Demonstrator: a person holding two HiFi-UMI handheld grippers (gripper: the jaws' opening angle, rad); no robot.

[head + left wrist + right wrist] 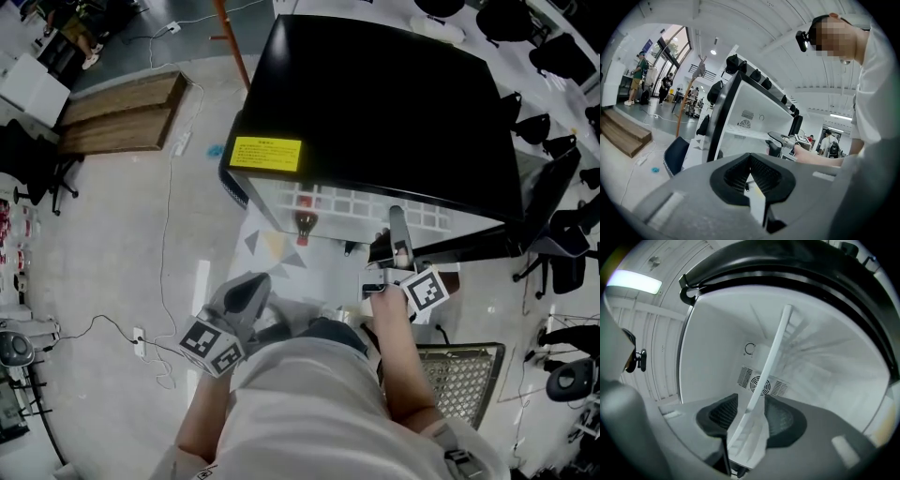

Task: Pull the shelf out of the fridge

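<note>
one view alone shows right claw (752, 404) open around shelf (775, 348); left claw (750, 158) closed.

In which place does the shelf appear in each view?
Head view: shelf, white grid at centre, below the fridge top.
Left gripper view: shelf, white ledge left of centre, inside the fridge.
Right gripper view: shelf, slanted white bar through the centre.
Shared landmark: the fridge, its black frame.

wooden steps (122, 112): floor, upper left | power strip (183, 142): just beside steps | white cable (170, 202): trailing across floor | black office chairs (562, 253): right | wire mesh panel (464, 375): lower right
</note>
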